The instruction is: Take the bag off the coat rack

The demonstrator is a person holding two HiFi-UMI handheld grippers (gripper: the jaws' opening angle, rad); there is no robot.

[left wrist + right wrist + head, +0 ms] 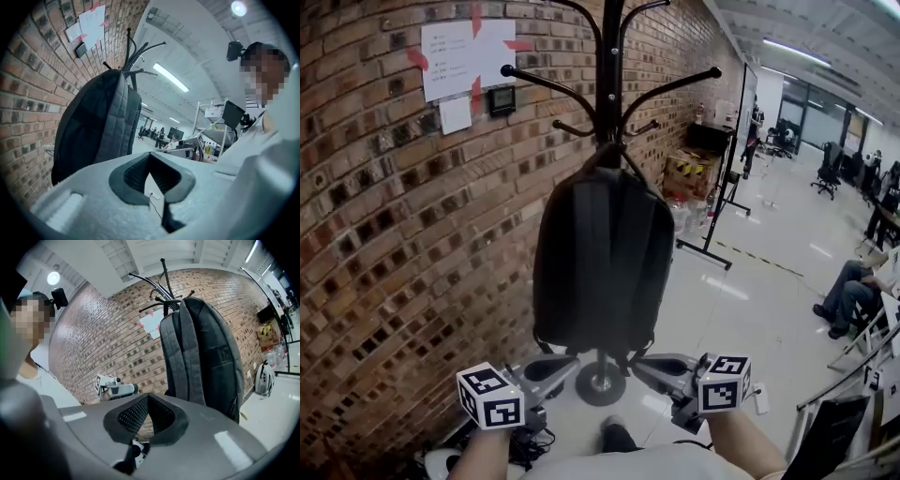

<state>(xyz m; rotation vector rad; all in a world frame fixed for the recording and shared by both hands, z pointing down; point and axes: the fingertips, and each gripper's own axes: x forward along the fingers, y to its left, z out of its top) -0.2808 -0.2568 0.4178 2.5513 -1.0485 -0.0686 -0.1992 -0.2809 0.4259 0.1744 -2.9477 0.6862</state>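
A black backpack hangs by its top loop from a black coat rack that stands against a brick wall. Both grippers sit low, just under the bag's bottom edge, pointing inward toward the rack's round base. My left gripper is shut and holds nothing. My right gripper is also shut and empty. The left gripper view has the backpack at upper left beyond its closed tips. In the right gripper view the backpack rises behind the closed tips, apart from them.
The curved brick wall runs along the left, with taped papers. Cardboard boxes and a wheeled stand are behind the rack. A seated person is at the right. Cables lie on the floor at lower left.
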